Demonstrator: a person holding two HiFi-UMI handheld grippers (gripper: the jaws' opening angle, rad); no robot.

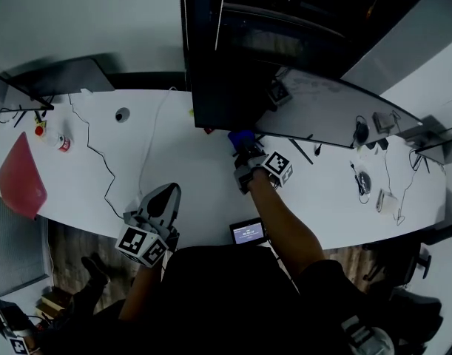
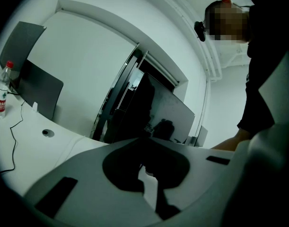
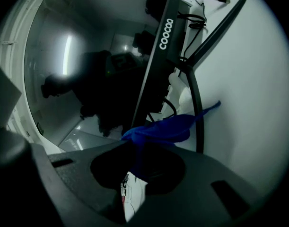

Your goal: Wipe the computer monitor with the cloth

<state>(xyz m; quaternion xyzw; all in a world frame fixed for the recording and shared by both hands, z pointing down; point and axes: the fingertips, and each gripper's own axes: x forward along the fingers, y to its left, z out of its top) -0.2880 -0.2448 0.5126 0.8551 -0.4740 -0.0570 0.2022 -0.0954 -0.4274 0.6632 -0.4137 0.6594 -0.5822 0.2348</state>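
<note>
A large black monitor (image 1: pixel 233 58) stands at the back of the white desk (image 1: pixel 189 183). My right gripper (image 1: pixel 243 151) is at the monitor's lower edge, shut on a blue cloth (image 1: pixel 240 137). In the right gripper view the bunched cloth (image 3: pixel 163 129) sticks out from the gripper (image 3: pixel 135 148), close under the monitor's bottom bezel (image 3: pixel 165 32) and beside its stand leg (image 3: pixel 198 108). The dark screen (image 3: pixel 97 79) fills the left. My left gripper (image 1: pixel 160 205) lies low at the desk's front edge, shut and holding nothing; in its own view the gripper (image 2: pixel 144 141) faces the distant monitor (image 2: pixel 135 108).
A second screen (image 1: pixel 336 106) leans at the right. A red folder (image 1: pixel 22 176), a bottle (image 1: pixel 63 143) and a black cable (image 1: pixel 100 161) are on the left of the desk. A small lit device (image 1: pixel 248 232) sits at the front edge. Chargers and cables (image 1: pixel 366 180) lie at the right.
</note>
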